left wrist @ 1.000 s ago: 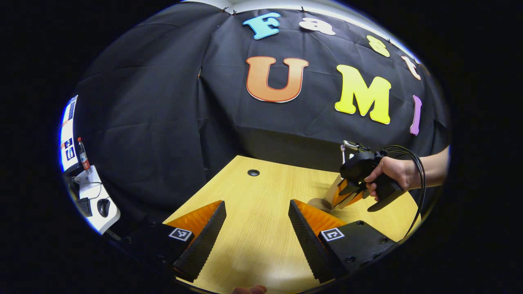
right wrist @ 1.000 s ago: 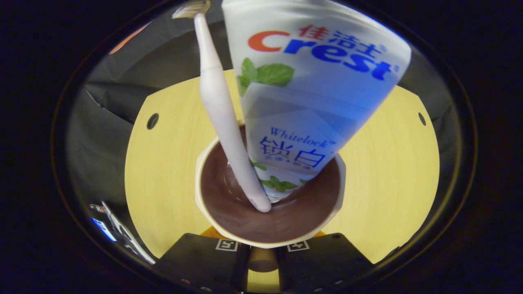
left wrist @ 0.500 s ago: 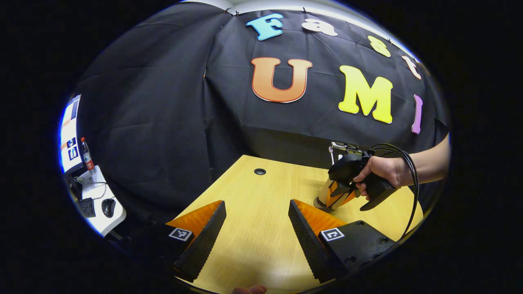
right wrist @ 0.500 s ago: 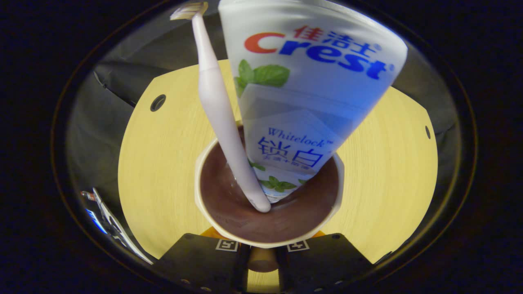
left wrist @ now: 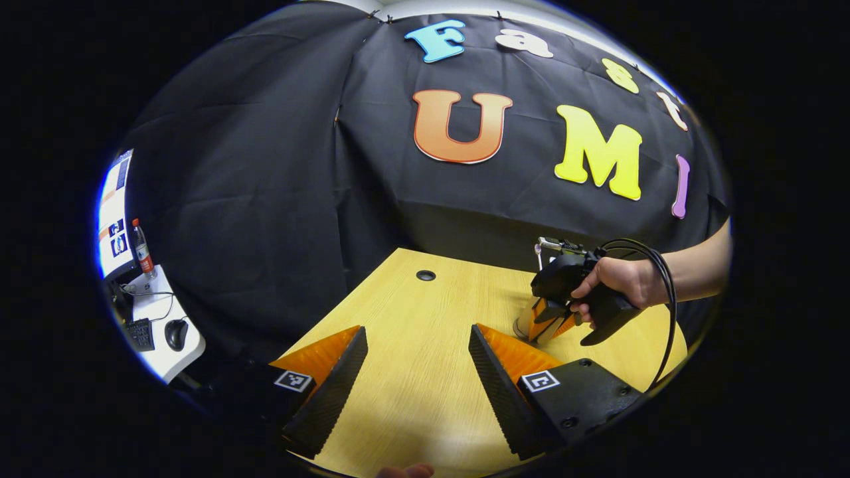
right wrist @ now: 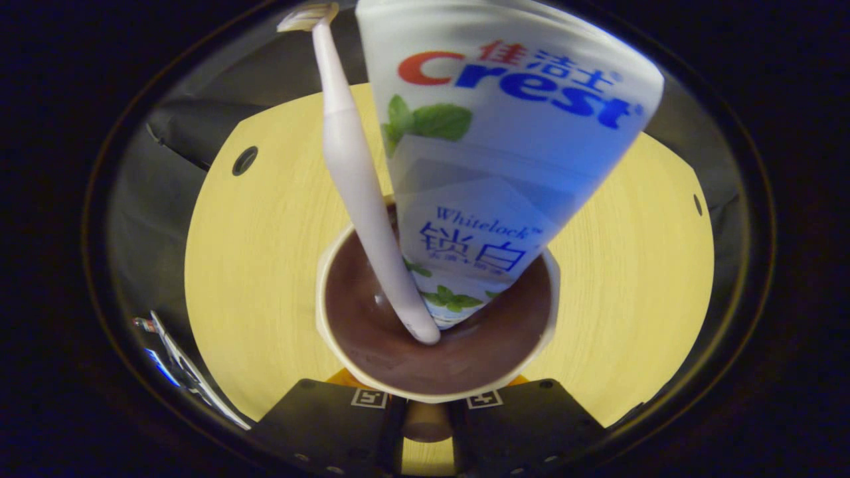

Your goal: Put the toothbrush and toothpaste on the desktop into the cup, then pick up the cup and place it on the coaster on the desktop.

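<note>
My right gripper (right wrist: 428,393) is shut on a cream cup (right wrist: 435,392) with a brown inside, seen from above. A pale pink toothbrush (right wrist: 362,192) and a white-and-blue toothpaste tube (right wrist: 491,153) stand in the cup and lean toward the camera. In the left gripper view a hand holds the right gripper (left wrist: 550,317) at the far right of the wooden desk (left wrist: 412,332), and the cup (left wrist: 526,320) is low at the desk top. I cannot make out the coaster under it. My left gripper (left wrist: 415,382) hovers open over the near desk, holding nothing.
The desk has a cable hole (left wrist: 425,275) near its far edge and two more (right wrist: 245,160) (right wrist: 696,204) to either side. A black cable (left wrist: 664,292) loops from the right gripper. A white side table (left wrist: 159,325) with a mouse, keyboard and bottle stands beyond the left edge.
The right gripper carried the cup left and down onto the round disc that lay bare on the desk one second ago. The left gripper stayed open and barely shifted.
</note>
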`<act>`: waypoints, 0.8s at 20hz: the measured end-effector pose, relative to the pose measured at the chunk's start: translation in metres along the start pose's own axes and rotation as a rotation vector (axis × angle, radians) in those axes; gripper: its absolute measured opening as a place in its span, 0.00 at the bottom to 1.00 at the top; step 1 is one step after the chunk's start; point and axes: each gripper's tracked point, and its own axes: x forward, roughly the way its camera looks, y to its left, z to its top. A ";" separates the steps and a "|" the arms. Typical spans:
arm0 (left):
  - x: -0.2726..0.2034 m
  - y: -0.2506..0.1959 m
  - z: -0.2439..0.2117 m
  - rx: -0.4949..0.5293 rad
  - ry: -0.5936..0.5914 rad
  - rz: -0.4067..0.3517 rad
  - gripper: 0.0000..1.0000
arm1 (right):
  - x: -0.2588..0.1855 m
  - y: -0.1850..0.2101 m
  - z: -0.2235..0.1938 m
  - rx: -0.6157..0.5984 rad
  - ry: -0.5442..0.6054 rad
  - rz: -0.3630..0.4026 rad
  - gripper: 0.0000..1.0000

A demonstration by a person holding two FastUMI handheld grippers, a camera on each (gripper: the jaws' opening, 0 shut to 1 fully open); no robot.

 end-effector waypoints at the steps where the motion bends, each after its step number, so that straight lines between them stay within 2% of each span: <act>1: -0.001 0.001 0.000 -0.002 0.001 0.003 0.98 | -0.001 0.000 0.000 -0.006 0.000 -0.004 0.30; 4: -0.001 0.000 0.000 -0.001 0.001 0.000 0.99 | -0.003 0.004 -0.001 0.009 -0.006 0.016 0.31; 5: -0.001 -0.001 0.000 0.002 -0.001 -0.002 0.98 | -0.004 0.005 0.000 0.017 -0.010 0.019 0.38; 7: -0.003 -0.002 0.003 0.011 -0.004 -0.008 0.98 | -0.008 0.003 0.001 0.022 -0.019 0.016 0.58; 8: -0.004 -0.004 0.004 0.016 -0.006 -0.014 0.98 | -0.012 0.002 0.000 0.026 -0.024 0.013 0.76; 9: -0.004 -0.006 0.005 0.021 -0.008 -0.020 0.98 | -0.018 0.001 0.000 0.037 -0.035 0.021 0.80; 16: -0.001 -0.045 0.026 0.037 -0.037 -0.094 0.98 | -0.081 -0.014 0.000 0.100 -0.149 0.127 0.82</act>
